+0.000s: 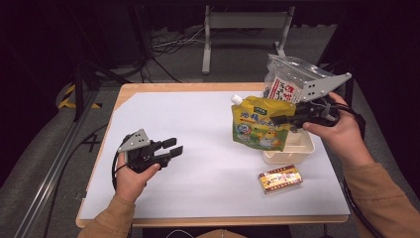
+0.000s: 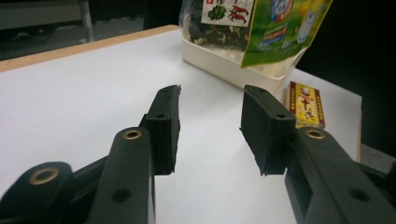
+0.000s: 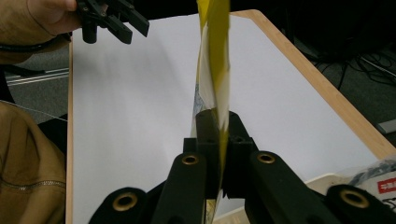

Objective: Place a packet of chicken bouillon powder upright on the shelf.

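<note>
Right gripper (image 1: 285, 119) is clamped on the edge of a yellow-green spouted pouch (image 1: 257, 124), jaws closed on its thin side; in the right gripper view the pouch (image 3: 212, 60) runs edge-on up from between the jaws. Pouch hangs upright, held up over the near-left side of the cream tray (image 1: 302, 148), with its white spout cap at its top left corner. Whether its bottom touches the tray rim, can't tell.

Tray sits at the right side of the white table (image 1: 198, 148). Standing in the tray's far end: a clear snack bag (image 1: 285, 87) with a red-and-white label, partly behind the right gripper's grey plate. Just in front of the tray, flat on the table: a small red-and-yellow box (image 1: 280, 179).

Left gripper (image 1: 171, 147) is well left of the tray, low over bare table, jaws apart with nothing between them. Left gripper view confirms: gap between both pads (image 2: 163, 126), tray (image 2: 224, 65) and box (image 2: 306, 105) beyond them.
</note>
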